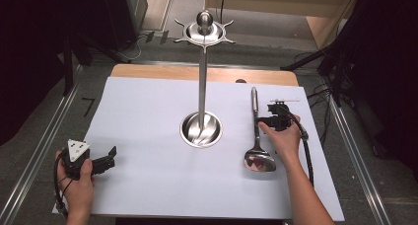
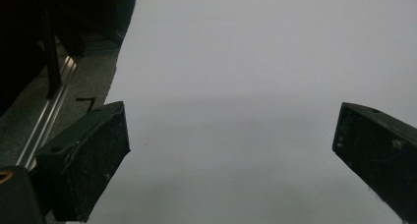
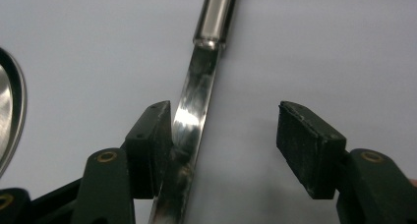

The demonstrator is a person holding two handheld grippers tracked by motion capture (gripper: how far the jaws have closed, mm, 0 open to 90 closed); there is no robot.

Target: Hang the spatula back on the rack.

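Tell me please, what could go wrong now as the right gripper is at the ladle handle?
The right gripper is open, and the ladle handle lies against one jaw rather than centred, so closing may push the handle sideways or pinch it off-centre. The polished steel looks slippery, and the heavy bowl end could tip down when lifted. The tall stand is close by; a swinging ladle might strike it.

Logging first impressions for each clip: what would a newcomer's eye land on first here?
The tall steel utensil stand at the middle of the white mat, its round base dish below and hooked crown on top. Next, the steel ladle lying right of it, with the right gripper open around its handle, one jaw against the metal. The left gripper is open at the mat's near left edge.
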